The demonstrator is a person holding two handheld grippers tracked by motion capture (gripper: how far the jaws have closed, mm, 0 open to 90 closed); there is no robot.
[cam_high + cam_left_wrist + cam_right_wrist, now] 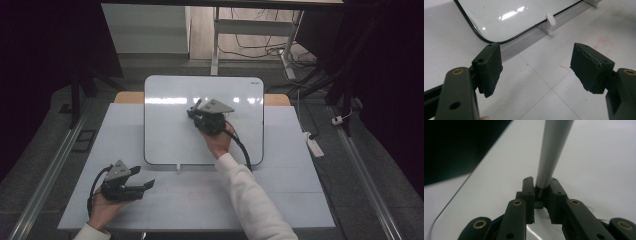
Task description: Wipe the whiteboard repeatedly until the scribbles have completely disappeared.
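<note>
- Up close, the right gripper (541, 188) has its ribbed black jaws pinched on a smooth, grey, tapering marker (552, 150), held over the glossy whiteboard (170, 135).
- Rounded corners and a thin dark rim frame that whiteboard, which lies flat on the matte white table (200, 200).
- Near the table's front left, the left gripper (142, 184) rests with jaws spread wide, nothing between its rough rubbery pads (490, 72).
- Small white clip (550, 19) sits at the board's near edge, beside faint red marks (602, 43).

Dim room, dark edges, overhead glare streaks on the whiteboard (170, 130), soft shadows, grey marker (551, 152) blurred close-up.
</note>
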